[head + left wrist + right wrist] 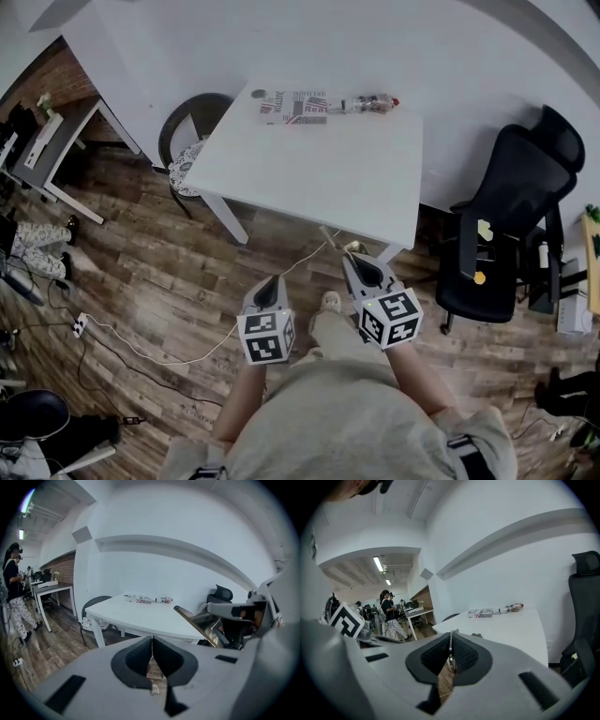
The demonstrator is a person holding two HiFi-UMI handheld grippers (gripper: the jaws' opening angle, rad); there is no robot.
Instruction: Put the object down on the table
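Note:
My right gripper (361, 262) is shut on a thin flat object (451, 654) that stands edge-on between its pads. In the left gripper view the same object (199, 626) shows as a brownish, shiny-edged sheet sticking out from the right gripper. My left gripper (272, 283) is beside it with its jaws pressed together and nothing between them (152, 641). Both are held above the wooden floor, just short of the near edge of the white table (319, 173), which lies ahead in both gripper views (511, 625).
At the table's far edge lie a printed magazine (293, 106), a plastic bottle (370, 103) on its side and a small dark disc (259, 94). A round black chair (192, 136) stands at the left and an office chair (506, 225) at the right. Cables (141, 347) run across the floor, and people (13, 590) stand far off.

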